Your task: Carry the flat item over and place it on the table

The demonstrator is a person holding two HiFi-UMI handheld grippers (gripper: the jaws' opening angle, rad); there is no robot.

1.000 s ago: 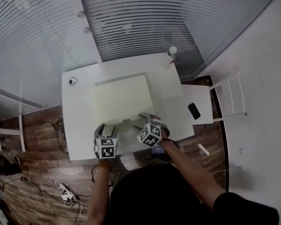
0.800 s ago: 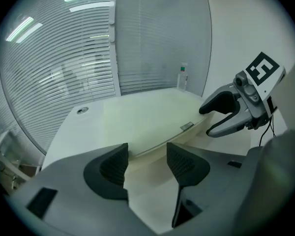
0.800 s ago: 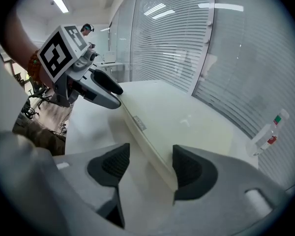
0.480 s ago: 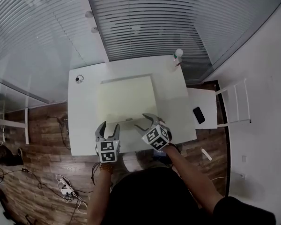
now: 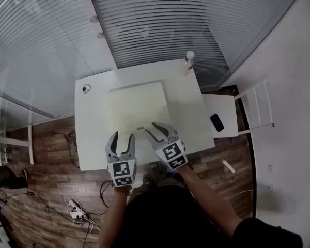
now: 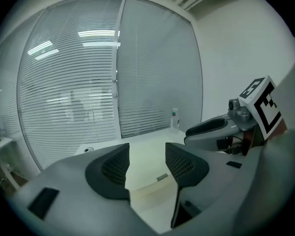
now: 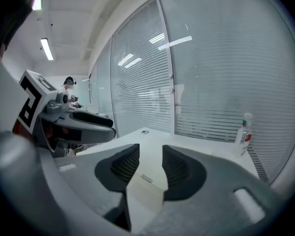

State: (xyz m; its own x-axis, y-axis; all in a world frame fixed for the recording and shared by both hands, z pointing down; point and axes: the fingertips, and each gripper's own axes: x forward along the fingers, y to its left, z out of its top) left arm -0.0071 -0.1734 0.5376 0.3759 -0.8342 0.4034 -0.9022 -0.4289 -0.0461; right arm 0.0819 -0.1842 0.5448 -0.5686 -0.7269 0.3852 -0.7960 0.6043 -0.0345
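The flat item, a pale cream board [image 5: 137, 107], lies flat on the white table [image 5: 90, 138]. Both grippers hover above its near edge, apart from it. My left gripper [image 5: 122, 138] is open, its jaws have just been closing a little, and nothing is between them. In the left gripper view the board [image 6: 150, 191] shows below and beyond the left gripper [image 6: 147, 154]. My right gripper [image 5: 156, 128] is open too. Its jaws have just been closing, with only air between them in the right gripper view [image 7: 151, 156], and the board [image 7: 145, 191] lies underneath.
A clear bottle [image 5: 188, 61] stands at the table's far right corner. A small round object [image 5: 86, 88] sits at the far left. A dark phone [image 5: 214, 122] lies on a low white side table [image 5: 222, 107] to the right. Cables [image 5: 75, 208] lie on the wooden floor.
Both grippers have lifted up off the board's near edge and drawn back toward me. The right gripper's jaws have narrowed. The board stays flat on the table.
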